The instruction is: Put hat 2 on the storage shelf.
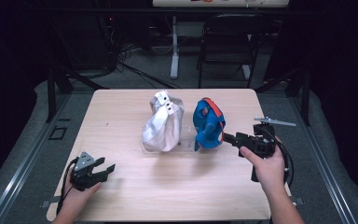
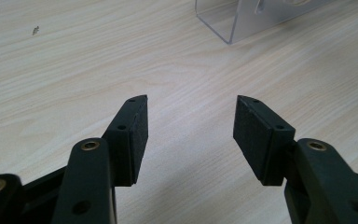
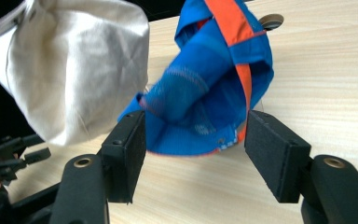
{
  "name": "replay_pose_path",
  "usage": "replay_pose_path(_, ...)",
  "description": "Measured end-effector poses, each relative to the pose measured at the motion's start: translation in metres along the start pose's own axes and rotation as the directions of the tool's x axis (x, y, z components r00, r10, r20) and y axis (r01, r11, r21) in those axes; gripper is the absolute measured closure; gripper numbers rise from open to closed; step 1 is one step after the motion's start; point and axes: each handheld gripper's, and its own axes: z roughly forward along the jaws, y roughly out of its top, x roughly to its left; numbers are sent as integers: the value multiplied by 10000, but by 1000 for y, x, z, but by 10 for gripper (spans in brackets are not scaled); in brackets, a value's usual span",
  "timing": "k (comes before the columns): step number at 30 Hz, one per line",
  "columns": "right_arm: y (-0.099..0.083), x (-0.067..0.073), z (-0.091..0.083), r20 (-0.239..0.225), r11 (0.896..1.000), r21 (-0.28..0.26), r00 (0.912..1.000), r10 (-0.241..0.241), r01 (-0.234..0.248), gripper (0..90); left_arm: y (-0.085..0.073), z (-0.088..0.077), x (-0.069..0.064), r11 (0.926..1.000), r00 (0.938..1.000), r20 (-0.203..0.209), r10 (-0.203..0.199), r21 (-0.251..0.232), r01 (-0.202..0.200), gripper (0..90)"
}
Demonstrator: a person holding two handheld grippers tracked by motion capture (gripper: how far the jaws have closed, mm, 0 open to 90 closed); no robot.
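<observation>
The blue cap point(image 1: 208, 125) is propped on a clear stand point(image 2: 242, 21) at mid-table, just beside the white cap point(image 1: 163, 122). The right gripper point(image 1: 227, 137) is held at its lower edge, jaws spread wide and empty; a reach is judged under way. Next, the brim must be brought between the pads and pinched. The left gripper point(image 1: 103, 171) is rested well apart, open, holding nothing.

Overhead cam; two close gripper cams.
</observation>
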Motion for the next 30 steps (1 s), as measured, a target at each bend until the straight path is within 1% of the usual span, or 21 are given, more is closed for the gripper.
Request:
replay_pose_path(3,-16,-2,-3,56,9998,-161,9999,-134,135,390,0,0,0,10000,10000,11,38,28,-38,457)
replay_pose_path(4,-22,-3,-3,90,9996,-250,9998,-156,158,390,0,1,0,10000,10000,10,-3,34,3,456)
replay_pose_path(5,-27,-4,-3,23,9995,-307,10000,-97,97,390,0,1,0,10000,10000,3,0,35,0,456)
replay_pose_path(10,-55,-12,-2,198,9984,-563,9998,72,-60,392,0,1,-1,10000,10000,5,22,48,-22,457)
replay_pose_path(12,-65,-15,-1,325,9982,-605,9995,65,-45,392,0,1,0,10000,10000,13,26,45,-26,456)
replay_pose_path(13,-65,-15,-1,325,9982,-605,9995,65,-45,392,0,1,0,10000,10000,13,26,45,-26,456)
replay_pose_path(14,-69,-16,1,342,9980,-636,9994,57,-35,392,0,1,0,10000,10000,20,19,53,-19,456)
replay_pose_path(15,-78,-18,4,487,9980,-619,9988,-94,124,392,-1,2,0,10000,10000,21,0,60,0,457)
replay_pose_path(17,-86,-20,8,685,9980,-554,9973,-269,307,392,0,1,0,9999,10000,65,30,169,-32,456)
replay_pose_path(20,-97,-23,14,625,9980,-448,9972,-414,443,392,-1,2,0,9998,10000,50,-23,176,22,456)
replay_pose_path(21,-100,-23,16,600,9977,-484,9972,-443,473,392,-1,2,0,9999,10000,33,-39,115,39,456)
replay_pose_path(24,-108,-25,23,550,9964,-574,9967,-593,625,392,-1,3,0,9998,10000,25,-52,169,52,456)
replay_pose_path(25,-111,-25,26,557,9963,-626,9969,-551,585,393,-1,3,1,9999,10000,34,-24,156,24,456)
replay_pose_path(27,-116,-26,30,451,9970,-597,9979,-469,496,395,-1,3,1,9999,10000,42,-91,118,90,456)
replay_pose_path(30,-121,-27,35,383,9972,-602,9984,-416,438,395,-2,2,3,9996,9999,74,-108,250,106,456)
